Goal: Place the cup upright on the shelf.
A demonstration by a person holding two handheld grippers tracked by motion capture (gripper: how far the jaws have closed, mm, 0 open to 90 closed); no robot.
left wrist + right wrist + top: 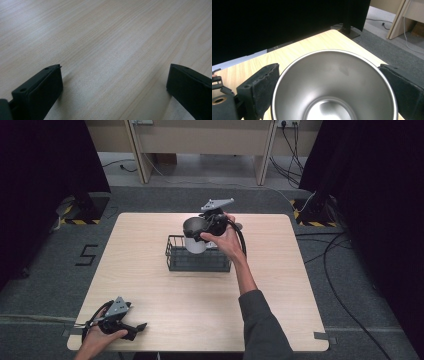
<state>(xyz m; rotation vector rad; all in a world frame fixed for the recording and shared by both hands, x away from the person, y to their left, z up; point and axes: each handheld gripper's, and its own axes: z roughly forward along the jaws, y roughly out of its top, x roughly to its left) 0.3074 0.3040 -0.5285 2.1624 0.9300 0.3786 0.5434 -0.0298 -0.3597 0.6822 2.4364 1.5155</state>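
The right tongs (209,226) were seen clamped across the cup (194,236), one jaw pressed on each side of its rim in the right gripper view. The cup (334,87) was held upright, mouth up, its long axis vertical, directly above the wire basket (197,260) near the middle of the surface (280,285), toward the far edge. The basket lay straight below the cup, so a lowering move was judged likely next. The left tongs (139,327) rested wide and empty at the near left corner, well apart from both.
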